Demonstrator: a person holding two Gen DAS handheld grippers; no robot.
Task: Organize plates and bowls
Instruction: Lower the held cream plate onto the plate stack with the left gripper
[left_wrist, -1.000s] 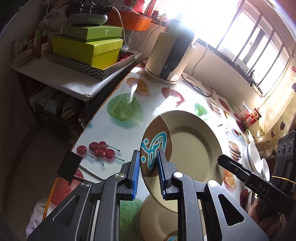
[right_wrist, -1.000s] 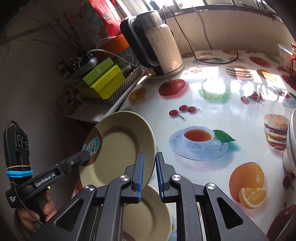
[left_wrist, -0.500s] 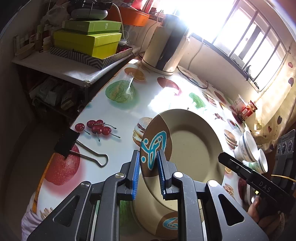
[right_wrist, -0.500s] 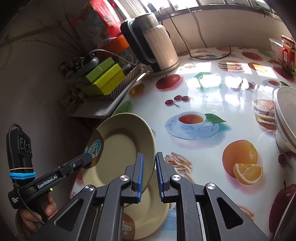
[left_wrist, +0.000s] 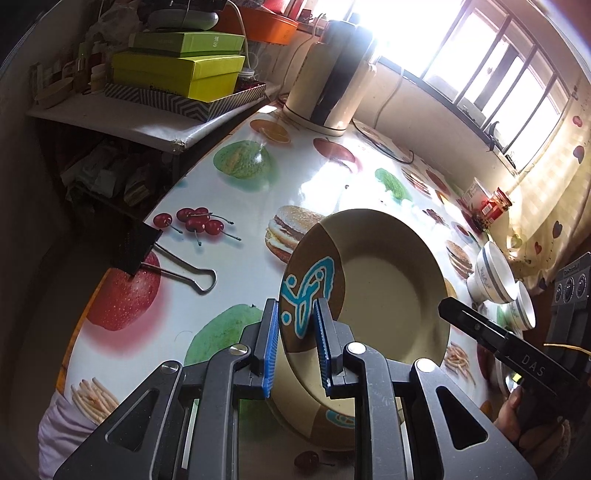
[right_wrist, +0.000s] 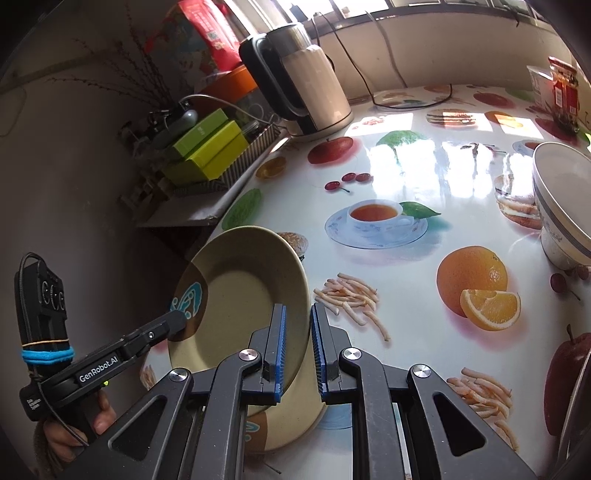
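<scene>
Tan plate (left_wrist: 388, 280) held tilted above a second plate (right_wrist: 284, 424) on the fruit-print bench (left_wrist: 240, 206), left claw (left_wrist: 295, 347) and right claw (right_wrist: 297, 350) each clamped on opposite rims, bowls (left_wrist: 495, 280) beyond the plate's right.

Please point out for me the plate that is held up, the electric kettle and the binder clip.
held plate (left_wrist: 391, 280): left wrist view, on its beige centre.
electric kettle (right_wrist: 314, 92): right wrist view, on its cream body.
binder clip (left_wrist: 135, 247): left wrist view, on its black body at the table edge.
</scene>
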